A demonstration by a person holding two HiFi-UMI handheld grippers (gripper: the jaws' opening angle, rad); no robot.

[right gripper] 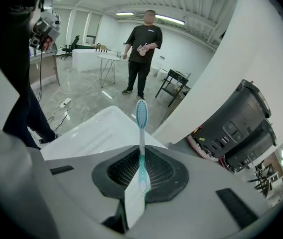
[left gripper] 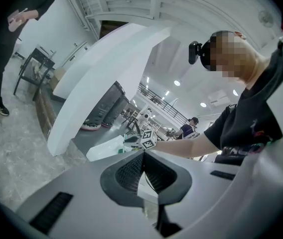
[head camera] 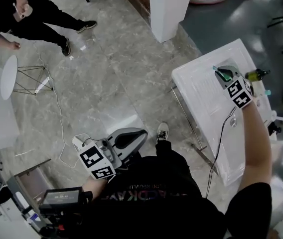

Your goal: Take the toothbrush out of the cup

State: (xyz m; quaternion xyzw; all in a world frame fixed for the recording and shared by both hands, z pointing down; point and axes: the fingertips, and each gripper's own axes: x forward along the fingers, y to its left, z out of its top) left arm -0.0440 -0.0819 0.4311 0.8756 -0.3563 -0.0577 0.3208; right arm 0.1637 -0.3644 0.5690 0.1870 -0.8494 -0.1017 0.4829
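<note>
Jaws of the right claw [right gripper: 141, 176] are pressed together on the teal lower handle of the toothbrush [right gripper: 141, 133], which stands straight out from the pads with its pale neck and blue-white bristle head clear of them. In the head view this claw [head camera: 226, 73] is held at the end of an outstretched arm above the far part of the white desk [head camera: 201, 98], with the toothbrush lifted in the air over the desk top. A greenish bottle [head camera: 257, 74] sits just beyond the claw, near the desk's edge. The left claw [head camera: 131, 137] hangs low beside the wearer's leg, above the grey stone floor [head camera: 116, 83] and well apart from the desk. Its own view shows its ribbed pads [left gripper: 131, 171] meeting, with nothing between them. A second person [right gripper: 142, 54] in dark clothes stands across the room.
</note>
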